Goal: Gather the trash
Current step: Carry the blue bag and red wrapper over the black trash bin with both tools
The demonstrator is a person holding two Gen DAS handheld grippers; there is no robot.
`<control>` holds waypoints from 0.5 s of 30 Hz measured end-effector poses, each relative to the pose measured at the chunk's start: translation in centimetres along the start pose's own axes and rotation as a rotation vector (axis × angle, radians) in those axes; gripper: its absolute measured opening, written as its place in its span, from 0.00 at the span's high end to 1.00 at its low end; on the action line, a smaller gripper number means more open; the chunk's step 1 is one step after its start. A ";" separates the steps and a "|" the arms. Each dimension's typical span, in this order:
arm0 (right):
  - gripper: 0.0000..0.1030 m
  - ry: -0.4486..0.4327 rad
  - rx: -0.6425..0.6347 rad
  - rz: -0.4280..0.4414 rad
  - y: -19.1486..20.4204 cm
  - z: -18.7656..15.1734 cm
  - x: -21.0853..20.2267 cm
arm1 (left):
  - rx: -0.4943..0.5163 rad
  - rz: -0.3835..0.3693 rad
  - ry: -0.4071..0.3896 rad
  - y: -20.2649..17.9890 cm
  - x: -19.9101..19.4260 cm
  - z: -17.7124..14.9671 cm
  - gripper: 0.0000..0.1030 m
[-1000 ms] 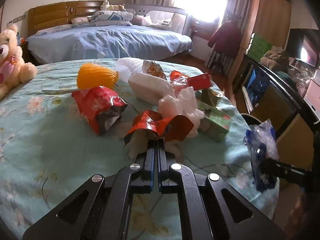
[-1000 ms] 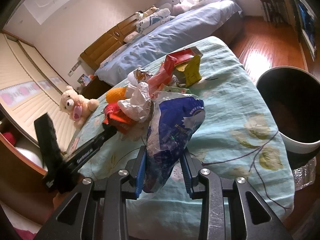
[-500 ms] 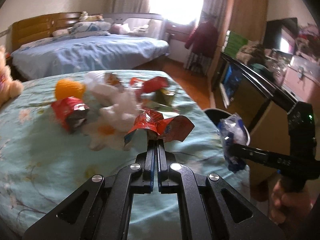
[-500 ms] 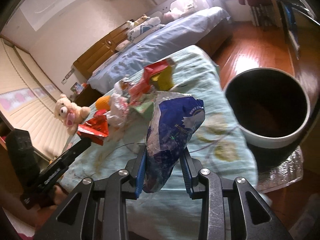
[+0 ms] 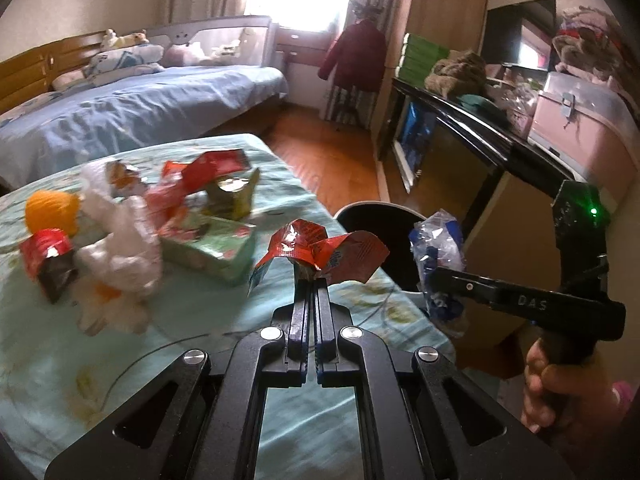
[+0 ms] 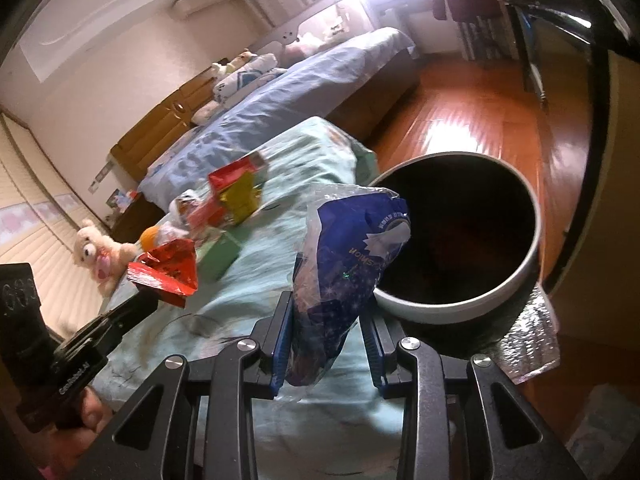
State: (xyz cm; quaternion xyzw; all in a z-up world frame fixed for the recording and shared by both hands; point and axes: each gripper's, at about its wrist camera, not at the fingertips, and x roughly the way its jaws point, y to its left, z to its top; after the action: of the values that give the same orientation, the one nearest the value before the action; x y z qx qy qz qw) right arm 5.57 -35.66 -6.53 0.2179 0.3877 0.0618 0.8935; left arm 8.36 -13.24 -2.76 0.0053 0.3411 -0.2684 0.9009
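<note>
My left gripper (image 5: 313, 280) is shut on a crumpled red wrapper (image 5: 320, 252) and holds it above the table's right edge; it also shows in the right wrist view (image 6: 168, 270). My right gripper (image 6: 328, 312) is shut on a blue and clear plastic bag (image 6: 348, 248), held beside the rim of the round trash bin (image 6: 516, 280). The bag (image 5: 438, 256) and bin (image 5: 380, 216) also show in the left wrist view. More trash lies on the table: a green box (image 5: 208, 246), white plastic (image 5: 120, 240), red packets (image 5: 204, 168), an orange net (image 5: 50, 210).
The table has a light green flowered cloth (image 5: 120, 360). A teddy bear (image 6: 100, 254) sits at its far side. A blue bed (image 5: 132, 112) stands behind. A dark TV cabinet (image 5: 460, 140) runs along the right. The bin stands on the wooden floor (image 6: 480, 120) on a foil mat (image 6: 528, 344).
Both grippers have swung right toward the bin with their loads. The right gripper's bag now hangs next to the bin's rim. The pile on the table stays put.
</note>
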 end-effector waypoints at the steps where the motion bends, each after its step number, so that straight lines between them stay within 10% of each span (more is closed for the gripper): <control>1: 0.68 -0.002 0.001 -0.004 -0.3 0.1 -0.1 | 0.005 -0.005 0.003 -0.2 0.2 0.1 0.99; 15: 0.68 -0.008 -0.005 -0.106 -4.3 2.7 0.6 | 0.087 -0.062 0.047 -4.0 4.5 1.9 0.99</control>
State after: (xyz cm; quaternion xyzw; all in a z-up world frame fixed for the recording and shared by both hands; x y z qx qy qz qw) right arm 7.69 -40.27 -7.17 0.1953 0.3948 0.0144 0.8977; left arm 10.36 -19.22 -3.37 0.0402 0.3500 -0.3107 0.8828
